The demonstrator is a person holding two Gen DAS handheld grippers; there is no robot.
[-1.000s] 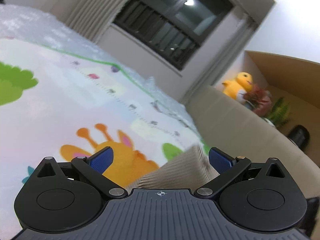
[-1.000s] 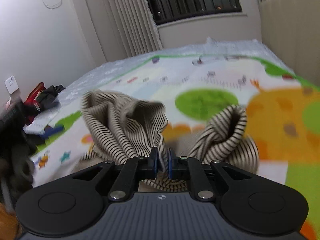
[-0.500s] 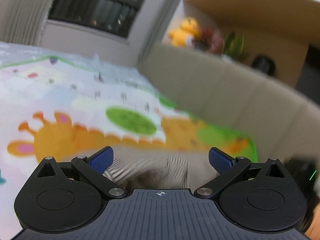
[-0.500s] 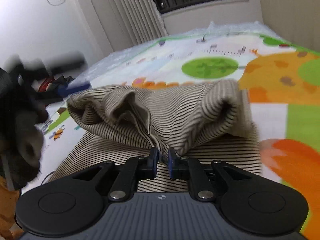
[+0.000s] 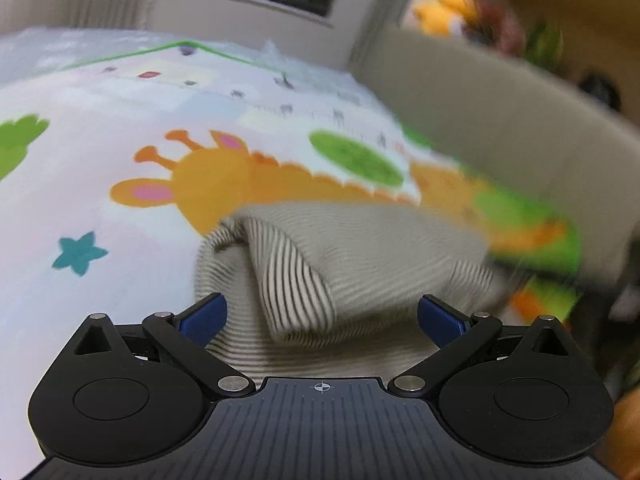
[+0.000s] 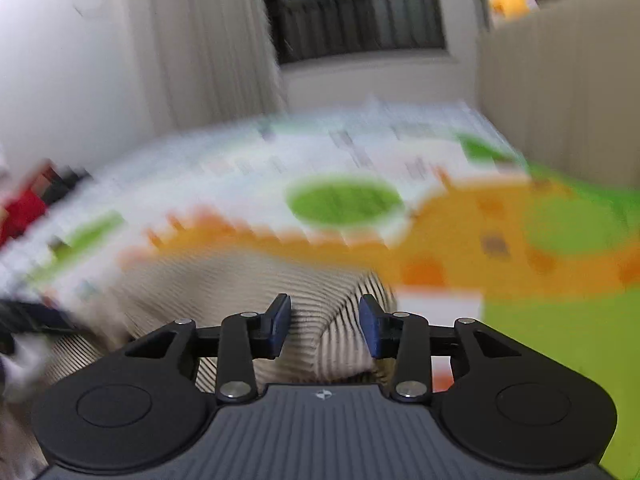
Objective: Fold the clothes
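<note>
- The room comes first: a pale wall with a dark barred window (image 6: 360,12) at 12 o'clock, long light curtains (image 6: 208,48) hanging to its left, all of it smeared by motion in the right wrist view.
- A beige padded panel (image 5: 500,120), perhaps a sofa back or headboard, runs along the 2 o'clock side of the left wrist view; above it sits a yellow plush toy (image 5: 448,4) next to something reddish and green, too blurred to name.
- The cartoon play mat (image 5: 100,152) covers the working surface: white ground, an orange giraffe (image 5: 208,184), a green oval (image 5: 356,158), a teal star (image 5: 78,254) at 9 o'clock.
- A heap of red and dark things (image 6: 28,204) lies at the mat's 9 o'clock edge in the right wrist view; I cannot tell what they are.
- The striped garment (image 5: 360,256) lies on the mat at the centre, just ahead of both tools. It is beige with fine dark stripes, doubled over on itself, with a rounded fold at its near end and a flatter layer beneath.
- The left gripper (image 5: 322,316) has its blue pads spread wide, the fold between them but neither pad pressing on it.
- The right gripper (image 6: 325,326) has just been opening; its jaws stand apart, the cloth between them, loose.
</note>
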